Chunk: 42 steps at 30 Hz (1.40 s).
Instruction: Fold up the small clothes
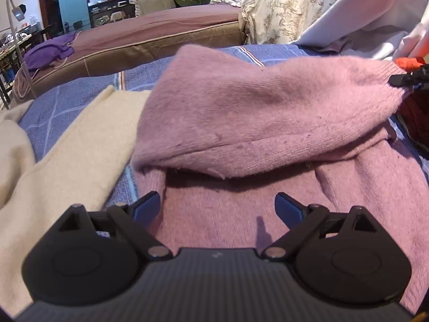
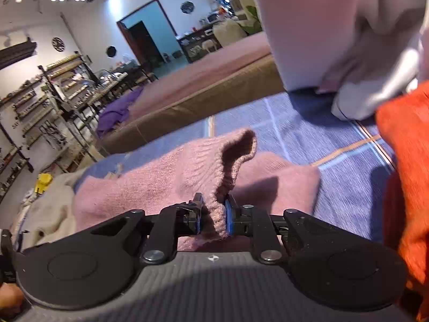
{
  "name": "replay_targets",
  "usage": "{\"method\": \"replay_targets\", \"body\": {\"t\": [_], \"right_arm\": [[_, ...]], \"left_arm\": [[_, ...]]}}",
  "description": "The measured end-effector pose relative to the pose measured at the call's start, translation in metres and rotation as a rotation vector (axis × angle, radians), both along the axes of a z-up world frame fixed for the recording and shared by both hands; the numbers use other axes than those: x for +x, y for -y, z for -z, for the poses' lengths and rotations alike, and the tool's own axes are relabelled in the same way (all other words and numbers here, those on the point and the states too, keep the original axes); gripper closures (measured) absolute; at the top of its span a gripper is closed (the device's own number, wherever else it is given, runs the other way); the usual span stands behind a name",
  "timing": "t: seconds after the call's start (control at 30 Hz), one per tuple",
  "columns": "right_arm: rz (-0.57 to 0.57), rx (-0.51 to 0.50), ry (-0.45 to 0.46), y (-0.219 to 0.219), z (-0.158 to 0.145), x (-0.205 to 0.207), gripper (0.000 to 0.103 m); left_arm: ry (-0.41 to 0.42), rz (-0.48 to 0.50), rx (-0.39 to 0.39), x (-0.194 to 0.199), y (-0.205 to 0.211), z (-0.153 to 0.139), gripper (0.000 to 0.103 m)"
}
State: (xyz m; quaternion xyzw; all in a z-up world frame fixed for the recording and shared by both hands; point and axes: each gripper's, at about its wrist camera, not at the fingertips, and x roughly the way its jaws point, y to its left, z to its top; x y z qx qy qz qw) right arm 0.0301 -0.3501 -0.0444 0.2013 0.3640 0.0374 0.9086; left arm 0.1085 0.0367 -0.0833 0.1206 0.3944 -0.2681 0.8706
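Observation:
A pink knit sweater lies on a blue striped bedspread. One sleeve is lifted and drawn across the body. My left gripper is open and empty, low over the sweater's body. My right gripper is shut on the sleeve's ribbed cuff and holds it up; it shows at the right edge of the left wrist view. The sweater also shows in the right wrist view.
A cream garment lies left of the sweater. An orange garment lies to the right, with white bedding behind. A second bed with a purple cloth stands beyond. Shelves line the far left.

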Motion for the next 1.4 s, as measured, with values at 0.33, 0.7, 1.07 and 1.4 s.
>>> {"method": "replay_targets", "body": {"t": [0.33, 0.7, 1.07, 1.4], "right_arm": [[0.059, -0.066, -0.128, -0.006, 0.052, -0.020, 0.052], [-0.095, -0.202, 0.051, -0.053, -0.032, -0.010, 0.000], [-0.431, 0.164, -0.126, -0.187, 0.004, 0.192, 0.002], [-0.397, 0.162, -0.330, -0.221, 0.055, 0.237, 0.013]], "left_arm": [[0.085, -0.146, -0.082, 0.018, -0.034, -0.038, 0.010], [0.136, -0.010, -0.078, -0.011, 0.040, -0.019, 0.010], [0.305, -0.041, 0.246, -0.010, -0.004, 0.010, 0.023], [0.271, -0.014, 0.264, 0.050, 0.010, 0.030, 0.069]]}}
